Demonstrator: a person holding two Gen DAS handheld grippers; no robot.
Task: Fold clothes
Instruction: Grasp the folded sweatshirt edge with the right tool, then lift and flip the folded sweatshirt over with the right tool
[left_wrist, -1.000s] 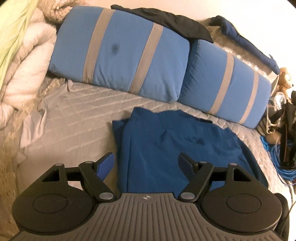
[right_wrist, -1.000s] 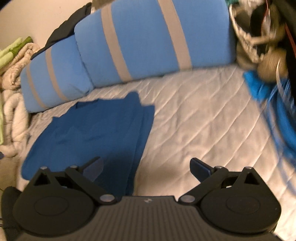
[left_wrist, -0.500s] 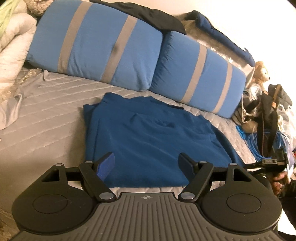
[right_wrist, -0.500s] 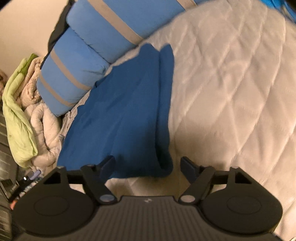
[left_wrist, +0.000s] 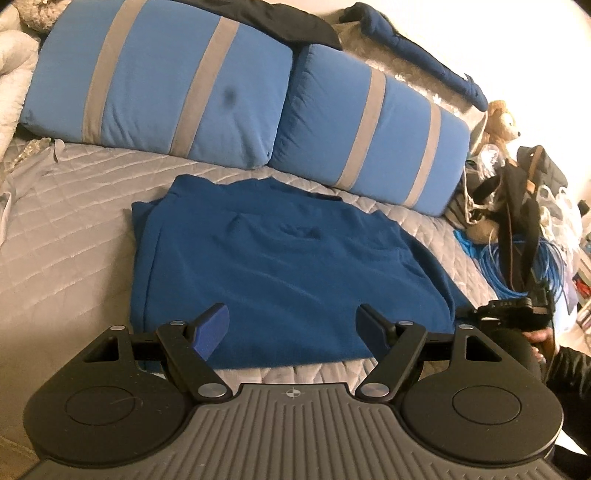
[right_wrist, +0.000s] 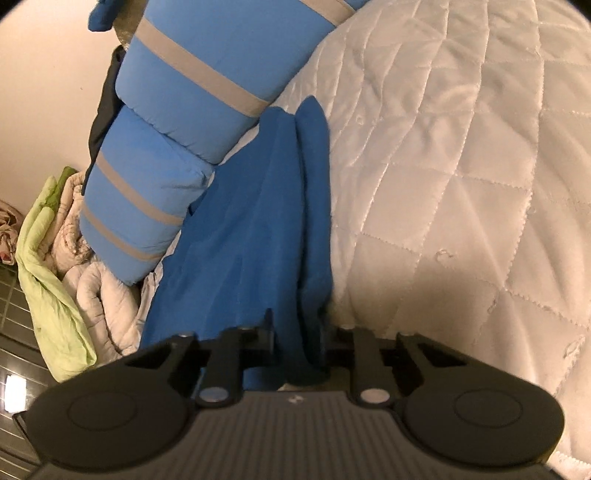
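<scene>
R gripper (right_wrist: 295, 334) has just been closing & now pinches the near corner of the blue garment (left_wrist: 280, 273), w/ a bunched fold of cloth between its jaws. L gripper (left_wrist: 291, 326) is spread wide, nothing between the jaws, hovering over the garment's near hem.

Garment lies on the bed (left_wrist: 70, 229), already partly folded, just in front of the two blue striped pillows (left_wrist: 236, 107).

Risks, as I judge them:
- R pinch seems to take a thick bundle at the edge; if only the top layer is really caught, lower layers could slip out on lifting & the fold skews.
- L not gripping yet, so a lift w/ one corner only would drag the cloth diagonally & undo the side fold.
- Quilted cover could get nipped too; can't tell.

Orientation: neckline end toward the pillows, hem toward the grippers. Long axis appears to run across the bed, roughly parallel to the pillow row.
</scene>
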